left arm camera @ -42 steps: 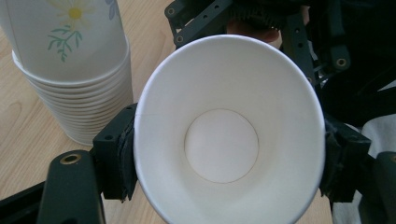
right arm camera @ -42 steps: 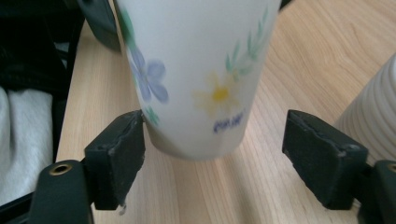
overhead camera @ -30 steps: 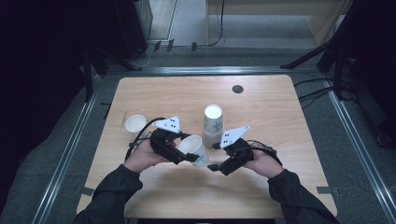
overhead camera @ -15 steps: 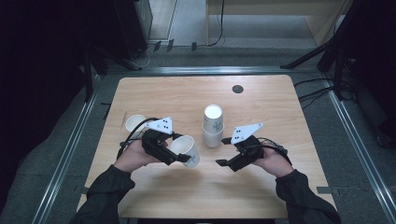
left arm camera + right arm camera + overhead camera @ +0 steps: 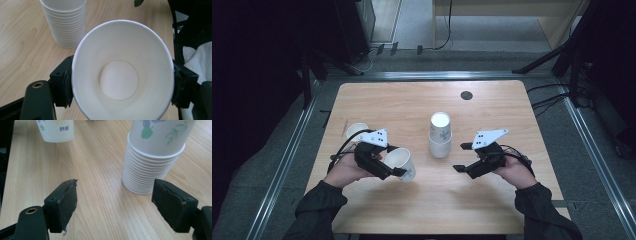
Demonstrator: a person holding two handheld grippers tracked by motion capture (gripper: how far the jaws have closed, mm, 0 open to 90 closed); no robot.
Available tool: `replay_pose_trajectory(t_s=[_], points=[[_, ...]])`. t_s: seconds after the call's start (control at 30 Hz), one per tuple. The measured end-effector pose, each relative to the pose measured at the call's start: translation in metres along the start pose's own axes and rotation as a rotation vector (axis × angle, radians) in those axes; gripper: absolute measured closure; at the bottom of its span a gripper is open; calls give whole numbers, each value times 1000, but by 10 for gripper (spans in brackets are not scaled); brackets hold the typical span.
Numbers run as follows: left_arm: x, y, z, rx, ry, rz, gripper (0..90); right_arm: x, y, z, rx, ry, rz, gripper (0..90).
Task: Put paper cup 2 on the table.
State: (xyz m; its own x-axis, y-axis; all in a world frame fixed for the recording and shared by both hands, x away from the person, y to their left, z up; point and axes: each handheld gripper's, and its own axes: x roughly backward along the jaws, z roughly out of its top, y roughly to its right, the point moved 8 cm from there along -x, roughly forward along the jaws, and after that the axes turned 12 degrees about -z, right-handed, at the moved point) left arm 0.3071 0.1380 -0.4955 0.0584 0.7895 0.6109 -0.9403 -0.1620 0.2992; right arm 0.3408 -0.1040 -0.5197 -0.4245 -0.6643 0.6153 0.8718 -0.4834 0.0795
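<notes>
Paper cup (image 5: 122, 72) clamped in left gripper (image 5: 396, 167), stack of cups (image 5: 440, 135) nearby

Left forearm: comes in from the bottom left in a dark sleeve, angled toward the middle of the surface.
Left tool (image 5: 398, 169): held low, jaws pointing right, both pads pressed on the sides of a paper cup (image 5: 122, 72).
Right forearm: enters from the bottom right, dark-sleeved, angled inward.
Right tool (image 5: 461, 157): jaws spread wide, nothing between them, pointing left, grey plate on top.
</notes>
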Motion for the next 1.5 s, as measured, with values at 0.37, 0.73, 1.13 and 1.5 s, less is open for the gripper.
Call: replay_pose_trajectory(t_s=[0.37, 0.73, 1.13, 1.5], points=[[13, -1, -21, 18, -15, 22, 229, 4, 15, -5, -33, -3, -35, 209], [24, -3, -41, 18, -30, 57, 228, 3, 22, -9, -44, -17, -62, 209], [37, -19, -69, 65, -53, 99, 228, 4, 23, -10, -48, -18, -68, 209], [57, -35, -90, 130, -48, 179, 224, 3, 25, -12, -52, -23, -76, 209]])
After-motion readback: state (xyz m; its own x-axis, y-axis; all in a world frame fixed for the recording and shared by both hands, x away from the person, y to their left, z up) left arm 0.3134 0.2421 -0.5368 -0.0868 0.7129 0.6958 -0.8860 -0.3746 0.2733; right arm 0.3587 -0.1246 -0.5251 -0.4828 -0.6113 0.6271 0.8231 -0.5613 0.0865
